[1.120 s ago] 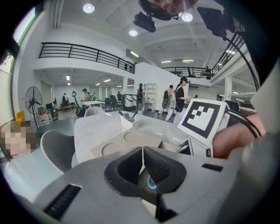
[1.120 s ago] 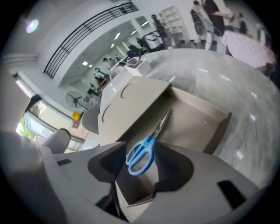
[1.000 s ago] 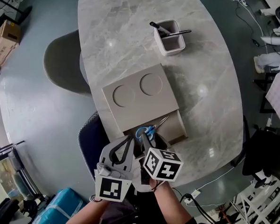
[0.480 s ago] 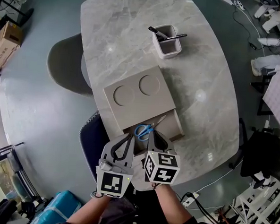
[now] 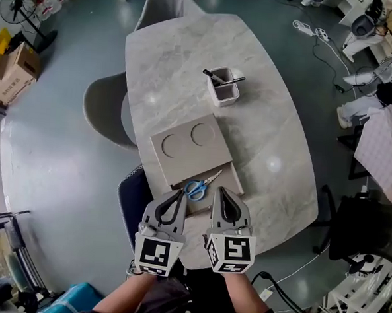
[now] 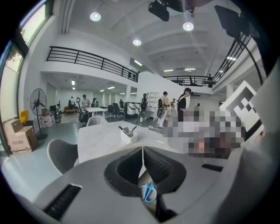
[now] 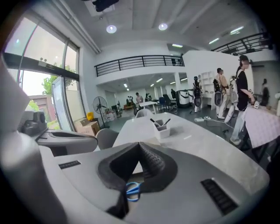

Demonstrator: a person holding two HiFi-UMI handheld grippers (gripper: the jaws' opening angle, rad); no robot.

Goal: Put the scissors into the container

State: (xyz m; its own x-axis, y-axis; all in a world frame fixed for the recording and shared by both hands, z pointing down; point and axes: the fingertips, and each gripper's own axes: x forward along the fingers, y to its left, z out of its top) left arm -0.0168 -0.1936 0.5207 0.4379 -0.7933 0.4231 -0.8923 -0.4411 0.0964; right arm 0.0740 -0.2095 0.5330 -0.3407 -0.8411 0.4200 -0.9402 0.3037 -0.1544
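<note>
Head view: blue-handled scissors [image 5: 201, 184] lie in the open drawer [image 5: 229, 182] of a beige box [image 5: 183, 145] on the marble tabletop [image 5: 182, 59], well apart from the white container [image 5: 224, 91], which holds pens [image 5: 217, 76]. Left claw [image 5: 182, 192] and right claw [image 5: 218, 189] hover side by side just beside the drawer, touching nothing.

Left gripper view: the left claw [image 6: 142, 151] has its jaws together, empty, with the scissors [image 6: 148, 191] showing below them.

Right gripper view: the right claw [image 7: 139, 145] has just closed its jaws on nothing; the scissors [image 7: 132, 190] lie beneath.
</note>
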